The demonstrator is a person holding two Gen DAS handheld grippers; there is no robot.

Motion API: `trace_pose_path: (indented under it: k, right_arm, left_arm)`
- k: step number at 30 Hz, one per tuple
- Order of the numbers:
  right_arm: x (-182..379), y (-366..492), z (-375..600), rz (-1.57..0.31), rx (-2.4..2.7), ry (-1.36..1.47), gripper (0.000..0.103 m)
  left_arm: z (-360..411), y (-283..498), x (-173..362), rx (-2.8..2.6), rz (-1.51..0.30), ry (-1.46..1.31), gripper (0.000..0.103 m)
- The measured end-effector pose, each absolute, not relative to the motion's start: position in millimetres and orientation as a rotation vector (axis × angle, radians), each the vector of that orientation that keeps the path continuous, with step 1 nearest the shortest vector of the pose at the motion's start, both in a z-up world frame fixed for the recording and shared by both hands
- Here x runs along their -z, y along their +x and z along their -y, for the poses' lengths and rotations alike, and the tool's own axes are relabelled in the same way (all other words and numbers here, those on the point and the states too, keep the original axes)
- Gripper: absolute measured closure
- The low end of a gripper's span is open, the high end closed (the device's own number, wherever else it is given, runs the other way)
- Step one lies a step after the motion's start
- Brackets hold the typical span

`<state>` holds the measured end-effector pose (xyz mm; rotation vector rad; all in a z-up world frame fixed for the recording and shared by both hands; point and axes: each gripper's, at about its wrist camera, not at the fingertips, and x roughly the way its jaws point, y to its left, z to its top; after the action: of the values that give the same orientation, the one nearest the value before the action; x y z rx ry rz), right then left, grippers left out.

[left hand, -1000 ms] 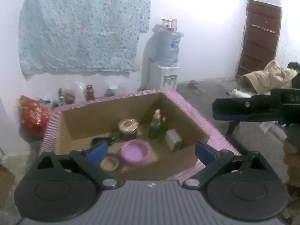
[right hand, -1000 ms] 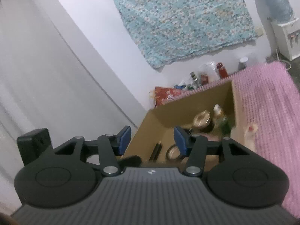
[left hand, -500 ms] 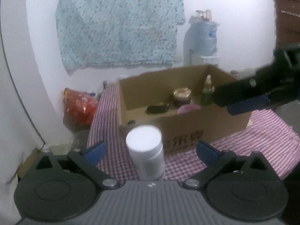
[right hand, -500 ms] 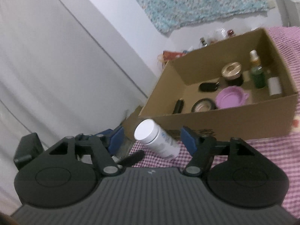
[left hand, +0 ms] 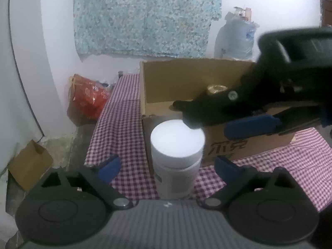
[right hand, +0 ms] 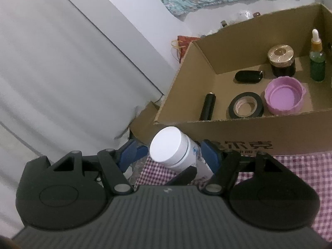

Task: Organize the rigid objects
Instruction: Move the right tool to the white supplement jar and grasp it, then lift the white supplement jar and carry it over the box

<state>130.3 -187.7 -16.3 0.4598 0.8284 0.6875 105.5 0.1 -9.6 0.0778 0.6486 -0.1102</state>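
white bottle (left hand: 176, 157) with wide flat white cap, printed label on side, stands upright on the checked cloth just outside the near left corner of the cardboard box (right hand: 209, 62). box open-topped, brown, dark print on front wall. inside it: black tape roll (right hand: 246, 105) lying flat, purple cap (right hand: 284, 97) open side up, black tube (right hand: 208, 106) lying down, gold-lidded dark jar (right hand: 281, 60) upright, green dropper bottle (right hand: 317, 61) upright, small black case (right hand: 248, 76) lying down.

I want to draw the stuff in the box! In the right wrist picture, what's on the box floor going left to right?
Black tube → black tape roll → purple lid → green dropper bottle.
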Motion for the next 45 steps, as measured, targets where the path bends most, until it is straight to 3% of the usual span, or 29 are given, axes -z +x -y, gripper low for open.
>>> trace_pose_path:
  k: [3, 7, 9, 13, 20, 29, 36, 45]
  right_arm:
    - [20.0, 137.7, 183.3, -0.846, -0.679, 0.475, 0.034]
    - [23.3, 143.6, 175.7, -0.848, -0.675, 0.457, 0.034]
    - [25.0, 147.0, 173.3, -0.855, -0.671, 0.459, 0.037]
    - [28.4, 151.6, 168.6, -0.866, -0.686, 0.464, 0.052]
    - [30.8, 147.3, 167.3, -0.873, -0.695, 0.478, 0.064]
    - [17.8, 131.1, 170.3, -0.847, -0.732, 0.490, 0.065]
    - [-22.9, 115.7, 168.7, -0.761, -0.804, 0.476, 0.064]
    - [-92.0, 158.3, 175.7, -0.685, -0.871, 0.477, 0.061]
  left_arm:
    - [-1.6, 113.3, 15.1, 0.119, -0.673, 0.056, 0.019]
    - [-6.8, 119.5, 21.8, 0.138, -0.696, 0.031, 0.022]
    - [-7.7, 121.9, 22.0, 0.143, -0.700, 0.023, 0.033]
    - [-8.3, 122.5, 21.8, 0.173, -0.695, 0.006, 0.048]
    - [-7.1, 114.0, 19.2, 0.153, -0.680, 0.008, 0.049]
    - [-6.1, 97.6, 2.4, 0.136, -0.646, 0.042, 0.049]
    - [-8.0, 84.9, -49.0, 0.121, -0.586, 0.109, 0.049]
    - [-20.3, 138.9, -115.1, 0.197, -0.553, 0.095, 0.049]
